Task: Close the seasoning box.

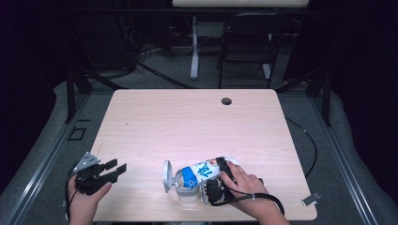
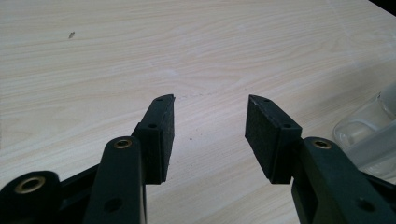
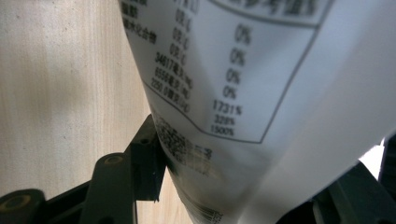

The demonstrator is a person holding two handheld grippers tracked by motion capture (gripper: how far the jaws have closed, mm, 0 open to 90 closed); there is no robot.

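Right gripper (image 1: 212, 183) fingers clamped on a white packet (image 1: 206, 169) with blue print, tilted over a clear glass jar (image 1: 184, 185) near the front edge of the surface (image 1: 187, 122). Jar's lid stands open. Left gripper (image 1: 109, 171) at front left, fingers apart, nothing between them.

The left gripper (image 1: 118, 169) rests low at the near left edge, held in a hand, jaws apart with nothing between them. The right gripper (image 1: 213, 180) lies tipped sideways under the right hand (image 1: 244, 185), jaws clamped
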